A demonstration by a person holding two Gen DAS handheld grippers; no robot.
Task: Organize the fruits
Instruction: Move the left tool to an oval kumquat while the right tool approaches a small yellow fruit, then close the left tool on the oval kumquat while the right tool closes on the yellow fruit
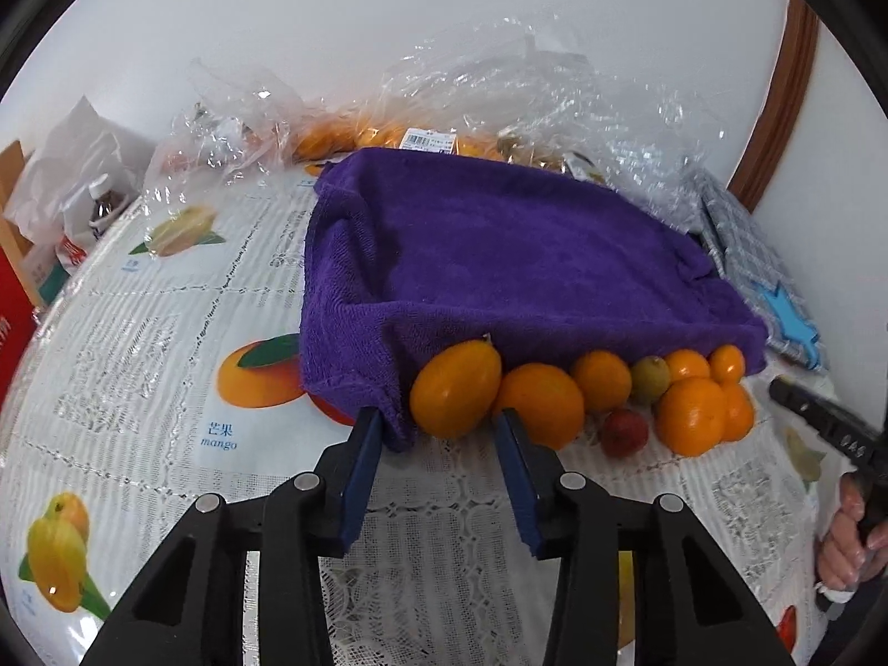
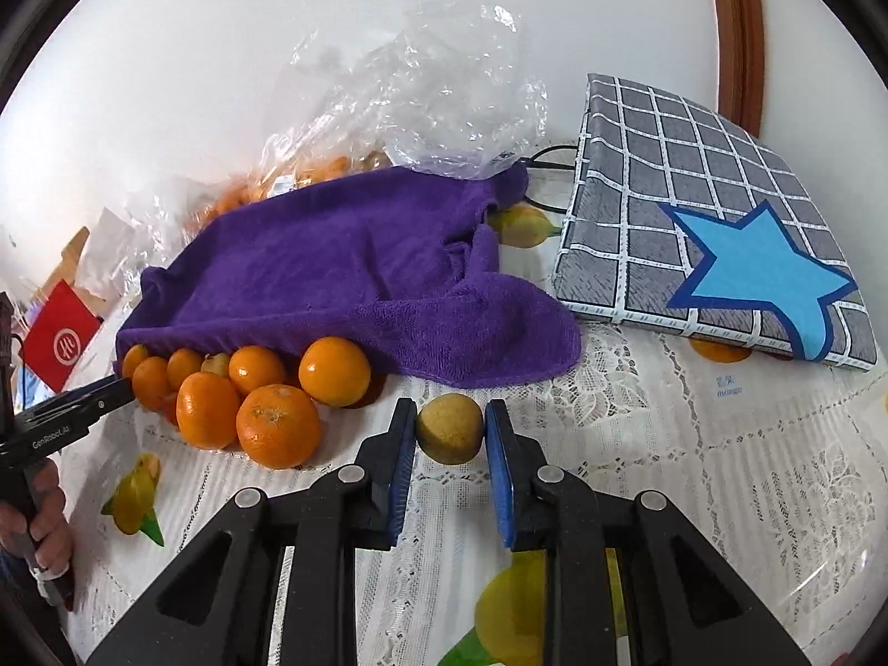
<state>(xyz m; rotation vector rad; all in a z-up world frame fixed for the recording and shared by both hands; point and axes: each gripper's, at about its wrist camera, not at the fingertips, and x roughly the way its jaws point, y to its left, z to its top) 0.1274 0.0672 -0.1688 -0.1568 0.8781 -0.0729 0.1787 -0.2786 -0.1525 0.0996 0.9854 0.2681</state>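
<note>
While a purple towel (image 2: 355, 277) drapes over the back of the fruit pile and hides whatever lies beneath it, we see crumpled clear plastic bags (image 2: 422, 105) behind it, still holding more orange fruit, and a grey checked bag with a blue star (image 2: 716, 222) lying just beside the towel on the right. All of this rests on a lace-patterned tablecloth (image 2: 694, 472) printed with fruit pictures; at the far left edge stand a small bottle (image 1: 105, 202) and a red box (image 2: 61, 336). Along the towel's front hem we count a cluster of oranges (image 2: 277, 424), glossy and touching one another, with one small red fruit (image 1: 624, 432) and a greenish one (image 1: 650, 378) tucked among them. Our right gripper (image 2: 449, 433) is closed on a yellow-green fruit (image 2: 449, 428), dull-skinned and round, which sits on the cloth just in front of the towel's rounded corner and apart from the orange cluster; both blue pads press its sides. Our left gripper (image 1: 438, 427) stands narrowed at the left end of the cluster, one finger against the towel's hanging corner and the other against the second orange, with the large oval orange (image 1: 455, 388) just ahead of the gap; we cannot tell whether the pads press on anything. A hand (image 2: 39, 521) grasps that gripper's handle at the edge of the right wrist view.
</note>
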